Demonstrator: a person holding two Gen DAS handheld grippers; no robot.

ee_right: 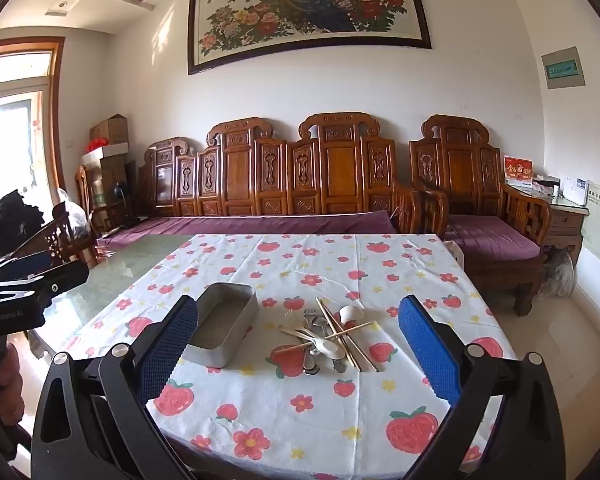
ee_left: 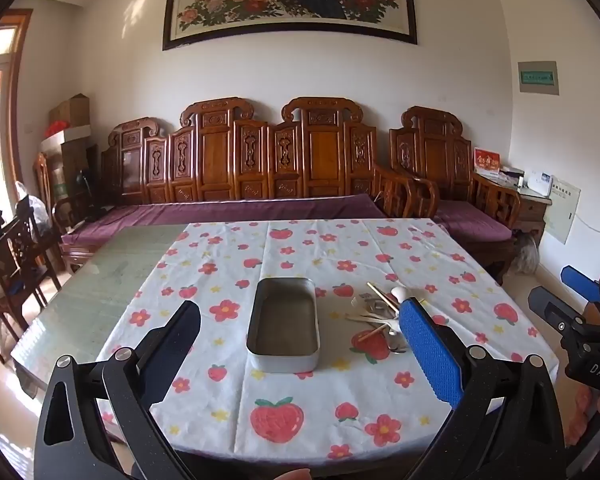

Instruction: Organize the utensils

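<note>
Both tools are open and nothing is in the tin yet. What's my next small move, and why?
Probably bring the right tool down onto the chopsticks. They lie on top of the utensil pile, so they should lift free first. The tin sits empty just left of the pile, and the left tool hovers by it, open.

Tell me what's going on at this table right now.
A person holds a hand-held gripper in each hand above a strawberry-print tablecloth. The left hand-held gripper and the right hand-held gripper are both open and hold nothing. The metal tin is empty. The utensils, chopsticks, forks and spoons, lie in a heap beside it, untouched.
</note>
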